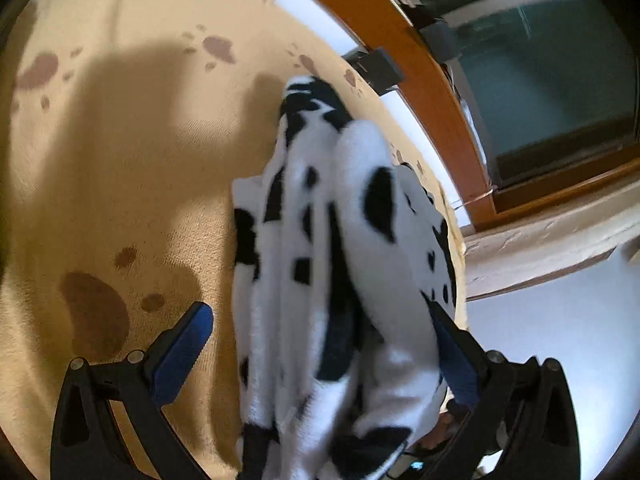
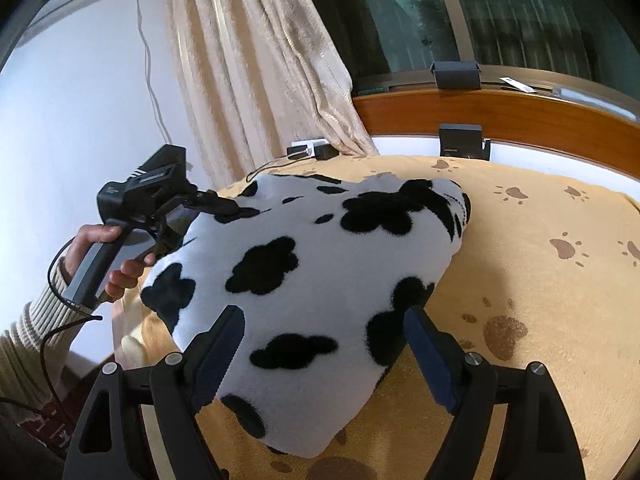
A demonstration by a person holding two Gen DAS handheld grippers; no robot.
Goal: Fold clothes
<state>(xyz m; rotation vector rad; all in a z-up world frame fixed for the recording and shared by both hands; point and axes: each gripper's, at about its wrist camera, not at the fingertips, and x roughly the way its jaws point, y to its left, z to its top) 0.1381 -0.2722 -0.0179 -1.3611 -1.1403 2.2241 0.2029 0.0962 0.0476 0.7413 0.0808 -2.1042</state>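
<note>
A fluffy white garment with black cow patches point(image 2: 320, 264) lies in a folded heap on a beige bedspread with brown paw prints point(image 2: 540, 280). My right gripper point(image 2: 324, 328) stands open over its near end, one finger on each side of the cloth. In the left wrist view the garment point(image 1: 320, 240) runs bunched between the wide fingers of my left gripper point(image 1: 316, 308). It lies against the right finger, while the left pad point(image 1: 184, 344) is clear of it over bare bedspread. From the right wrist view, a hand holds the left gripper point(image 2: 208, 204) at the garment's far left edge.
A wooden ledge point(image 2: 500, 116) runs behind the bed with black boxes point(image 2: 460, 140) on it. A beige curtain point(image 2: 260, 60) hangs before a dark window point(image 2: 520, 12). A charger with a cable point(image 2: 312, 150) sits at the bed's far left corner, by a white wall point(image 2: 80, 120).
</note>
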